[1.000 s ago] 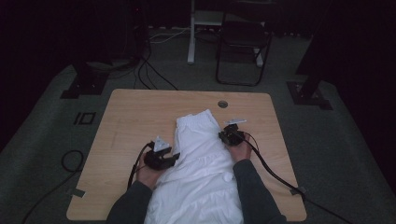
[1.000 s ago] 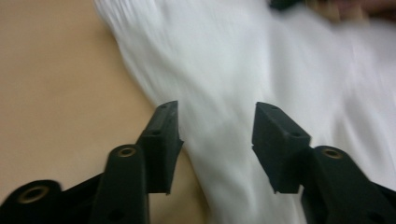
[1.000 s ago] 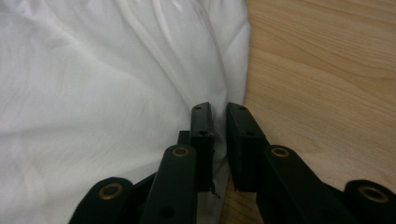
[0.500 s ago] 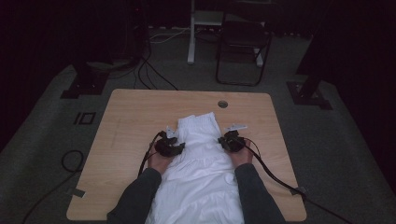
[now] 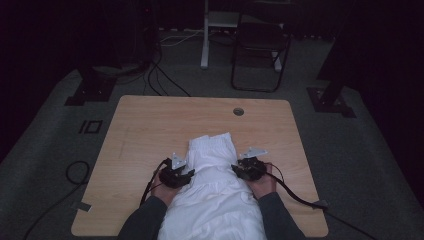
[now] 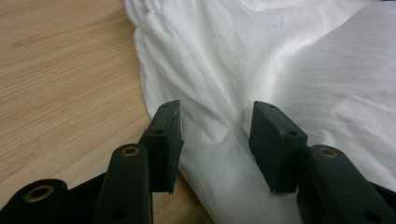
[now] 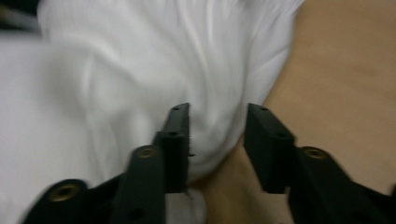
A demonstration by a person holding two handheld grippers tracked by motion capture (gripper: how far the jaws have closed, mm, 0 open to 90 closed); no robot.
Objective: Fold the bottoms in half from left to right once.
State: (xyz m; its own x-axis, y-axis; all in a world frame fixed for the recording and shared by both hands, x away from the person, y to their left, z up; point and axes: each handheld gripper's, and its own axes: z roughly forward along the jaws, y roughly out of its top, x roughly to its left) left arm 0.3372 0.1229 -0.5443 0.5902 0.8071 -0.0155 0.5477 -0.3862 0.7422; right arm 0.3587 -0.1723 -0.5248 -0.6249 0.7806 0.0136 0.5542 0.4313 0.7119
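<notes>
A white garment lies on the wooden table, with its bunched far end toward the middle and its near part hanging over the front edge. My left gripper rests at the garment's left side. Its jaws stand apart around a soft fold of the cloth, left gripper not pinching it. My right gripper sits at the garment's right side. Its jaws have just been opening, right gripper, and the garment's edge lies loose between them over bare wood.
A round cable hole is in the table's far side. A dark chair and a white post stand on the floor beyond. Cables trail from the grippers across the table's front corners.
Both grippers have drawn back toward the near edge along the garment's sides, the left one first swinging in from the left. The garment's far end now sits shorter and squarer.
</notes>
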